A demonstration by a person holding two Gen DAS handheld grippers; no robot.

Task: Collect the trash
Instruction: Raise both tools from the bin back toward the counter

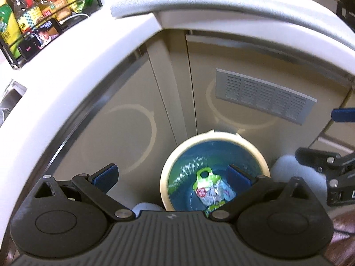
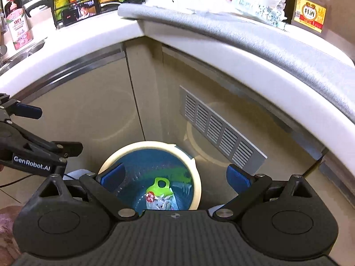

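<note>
Left gripper, jaws spread and empty, above cream-rimmed trash bin with blue liner; green-topped wrapper lies inside. Right gripper, likewise spread and empty, over the same bin, below the counter corner.

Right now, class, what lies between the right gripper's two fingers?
In the right wrist view, the open right gripper frames the trash bin, with a green-topped wrapper inside on the blue liner.

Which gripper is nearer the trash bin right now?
Hard to call; both grippers hang open above the trash bin. The left gripper sits over its left side, the right gripper over its right.
</note>
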